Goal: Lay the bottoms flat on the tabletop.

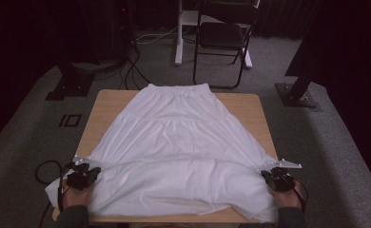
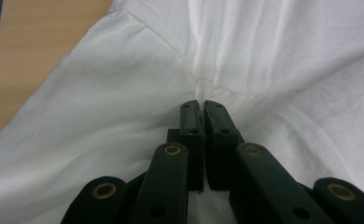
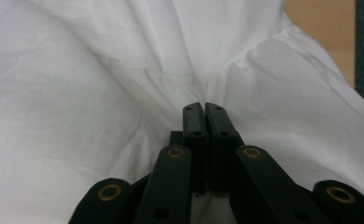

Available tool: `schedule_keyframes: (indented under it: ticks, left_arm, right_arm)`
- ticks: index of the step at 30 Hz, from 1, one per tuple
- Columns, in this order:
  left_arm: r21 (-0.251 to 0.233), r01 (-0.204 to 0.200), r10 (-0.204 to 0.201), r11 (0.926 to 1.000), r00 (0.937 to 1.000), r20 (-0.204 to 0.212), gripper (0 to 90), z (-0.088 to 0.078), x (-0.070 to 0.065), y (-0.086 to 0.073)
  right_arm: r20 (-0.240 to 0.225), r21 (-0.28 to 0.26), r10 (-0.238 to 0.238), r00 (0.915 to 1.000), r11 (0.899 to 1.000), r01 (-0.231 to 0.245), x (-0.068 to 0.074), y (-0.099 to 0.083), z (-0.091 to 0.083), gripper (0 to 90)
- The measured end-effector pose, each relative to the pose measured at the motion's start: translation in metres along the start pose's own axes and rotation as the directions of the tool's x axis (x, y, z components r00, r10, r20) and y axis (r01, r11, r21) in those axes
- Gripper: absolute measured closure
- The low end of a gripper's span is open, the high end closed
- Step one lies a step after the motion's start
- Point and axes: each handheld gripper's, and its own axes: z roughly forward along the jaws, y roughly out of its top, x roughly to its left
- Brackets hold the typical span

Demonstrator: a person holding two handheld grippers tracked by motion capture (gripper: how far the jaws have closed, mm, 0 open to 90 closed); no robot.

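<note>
Skirt [image 1: 179, 142] lay flat on the table [image 1: 105, 107], waistband at the far edge, hem toward the person, its long axis running straight away from both grippers. The left gripper [image 1: 94, 172] had its jaws closed, pinching a bunched fold of cloth right at their tips [image 2: 201, 88]. The right gripper [image 1: 267, 175] was likewise closed on a fold at the opposite side. The skirt stretched ahead of the jaws and between them; neither hand was nearer. Judged: a fold away toward the waistband.
</note>
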Motion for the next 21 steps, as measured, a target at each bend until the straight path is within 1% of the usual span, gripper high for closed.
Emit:
schedule_keyframes:
  ticks: [1, 3, 5, 8, 10, 13, 15, 17, 19, 21]
  left_arm:
    - [-0.002, 0.008, -0.008, 1.0, 0.9999, 0.012, 87.4, -0.01, 0.002, -0.013]
    - [-0.004, 0.023, -0.023, 0.9997, 0.9995, 0.023, 87.4, -0.018, 0.005, -0.024]
    - [-0.008, 0.027, -0.027, 0.9996, 0.999, 0.036, 87.3, -0.023, 0.006, -0.03]
    - [-0.006, 0.029, -0.028, 0.9996, 0.9989, 0.036, 87.2, -0.025, 0.006, -0.032]
    - [0.001, 0.018, -0.018, 0.9998, 0.9995, 0.024, 87.0, -0.025, 0.005, -0.031]
    - [0.002, 0.02, -0.02, 0.9998, 0.9996, 0.022, 87.0, -0.024, 0.005, -0.031]
    - [-0.005, 0.027, -0.027, 0.9996, 0.9992, 0.028, 87.0, -0.025, 0.005, -0.032]
    - [-0.012, 0.03, -0.03, 0.9995, 0.9994, 0.017, 87.1, -0.025, 0.003, -0.033]
    - [-0.01, 0.032, -0.032, 0.9994, 0.9994, 0.014, 87.1, -0.026, 0.001, -0.035]
    - [-0.008, 0.033, -0.033, 0.9994, 0.9993, 0.016, 87.2, -0.028, -0.001, -0.037]
  right_arm:
    - [0.003, 0.006, 0.009, 1.0, 1.0, -0.009, 0.001, -0.013, -0.011, 87.9]
    - [-0.003, 0.007, 0.016, 0.9999, 1.0, -0.016, 0.002, -0.024, -0.021, 87.9]
    - [-0.011, 0.007, 0.028, 0.9995, 1.0, -0.028, 0.002, -0.032, -0.028, 87.8]
    - [-0.013, 0.012, 0.035, 0.9993, 0.999, -0.035, 0.003, -0.037, -0.032, 87.7]
    - [-0.008, 0.019, 0.036, 0.9993, 0.999, -0.036, 0.004, -0.036, -0.031, 87.5]
    - [-0.008, 0.023, 0.034, 0.9994, 0.999, -0.034, 0.004, -0.034, -0.031, 87.5]
    - [-0.007, 0.023, 0.04, 0.9992, 0.999, -0.04, 0.003, -0.034, -0.03, 87.5]
    - [-0.004, 0.017, 0.045, 0.999, 0.999, -0.044, 0.004, -0.034, -0.03, 87.5]
    - [0.005, 0.005, 0.035, 0.9994, 0.999, -0.035, 0.005, -0.036, -0.03, 87.6]
    - [-0.001, -0.002, 0.044, 0.999, 0.999, -0.044, 0.005, -0.037, -0.031, 87.7]
